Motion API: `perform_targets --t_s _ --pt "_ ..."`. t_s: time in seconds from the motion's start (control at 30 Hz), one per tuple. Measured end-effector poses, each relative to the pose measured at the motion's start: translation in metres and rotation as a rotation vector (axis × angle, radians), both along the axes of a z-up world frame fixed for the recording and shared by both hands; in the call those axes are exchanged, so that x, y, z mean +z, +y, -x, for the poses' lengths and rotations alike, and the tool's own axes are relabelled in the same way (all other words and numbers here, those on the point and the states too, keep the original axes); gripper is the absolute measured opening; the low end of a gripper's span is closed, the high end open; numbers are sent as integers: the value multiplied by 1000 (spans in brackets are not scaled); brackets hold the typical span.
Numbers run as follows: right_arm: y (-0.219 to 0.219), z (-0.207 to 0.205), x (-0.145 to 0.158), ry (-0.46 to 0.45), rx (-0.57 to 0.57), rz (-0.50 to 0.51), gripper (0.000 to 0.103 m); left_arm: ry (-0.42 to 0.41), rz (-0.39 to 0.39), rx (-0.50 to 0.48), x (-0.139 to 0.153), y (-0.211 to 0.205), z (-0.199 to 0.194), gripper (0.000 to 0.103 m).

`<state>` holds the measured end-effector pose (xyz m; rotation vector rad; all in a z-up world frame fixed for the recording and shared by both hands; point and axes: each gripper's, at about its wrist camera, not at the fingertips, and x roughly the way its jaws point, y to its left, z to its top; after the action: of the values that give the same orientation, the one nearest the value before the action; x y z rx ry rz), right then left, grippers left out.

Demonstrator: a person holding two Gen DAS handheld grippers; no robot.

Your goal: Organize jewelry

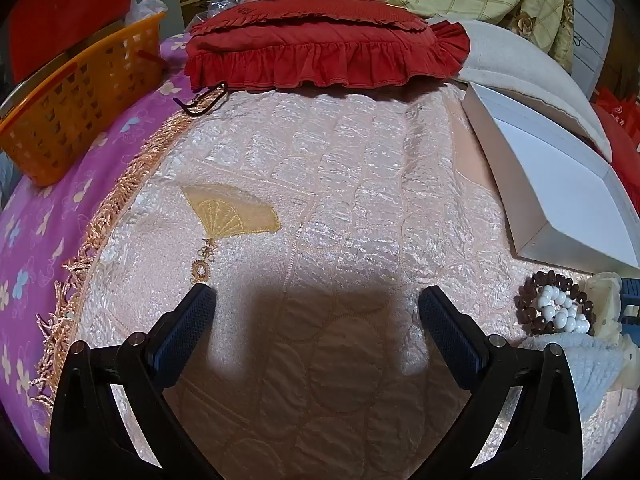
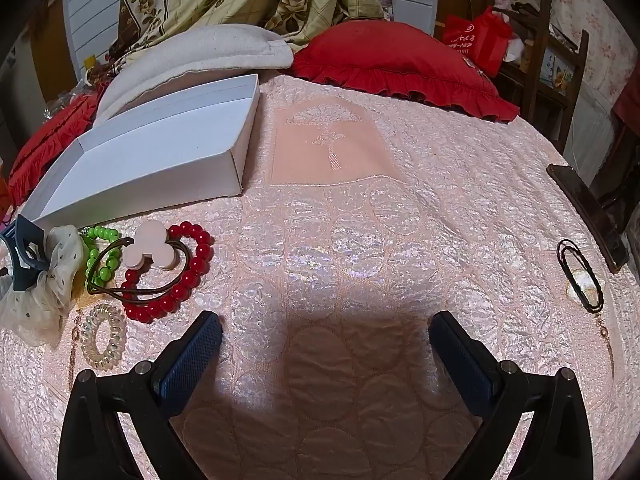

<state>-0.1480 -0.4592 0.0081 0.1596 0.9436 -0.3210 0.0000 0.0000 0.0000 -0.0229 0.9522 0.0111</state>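
Note:
A pile of jewelry lies left of my right gripper [image 2: 326, 330]: a red bead bracelet [image 2: 192, 268], a green bead bracelet [image 2: 100, 254], a brown hair tie with pink discs [image 2: 149, 250], a clear coil tie [image 2: 103, 336], a spotted scrunchie [image 2: 44, 300] and a blue claw clip [image 2: 20, 254]. An open white box [image 2: 160, 148] stands behind the pile. In the left wrist view a brown bead bracelet [image 1: 528, 312] and a white bead bracelet [image 1: 560, 312] lie right of my left gripper [image 1: 316, 300], with the white box [image 1: 560, 184] beyond. Both grippers are open over bare quilt, holding nothing.
An orange basket [image 1: 76, 96] sits far left, a dark hair clip [image 1: 204, 98] near the red ruffled pillow [image 1: 320, 48]. A second red pillow [image 2: 400, 60], a black hair tie [image 2: 580, 276] and a dark flat object [image 2: 588, 216] lie to the right. Light blue fluffy cloth [image 1: 576, 364] sits near the beads.

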Motion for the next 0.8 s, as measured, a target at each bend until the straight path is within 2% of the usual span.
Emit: perform_targets --t_s 0.6,0.8 --pt "0 -1 0 9 2 -3 103 -1 -4 5 0 -2 2 103" --pt "1 2 0 17 19 -7 103 -7 -27 12 3 -3 7 103"
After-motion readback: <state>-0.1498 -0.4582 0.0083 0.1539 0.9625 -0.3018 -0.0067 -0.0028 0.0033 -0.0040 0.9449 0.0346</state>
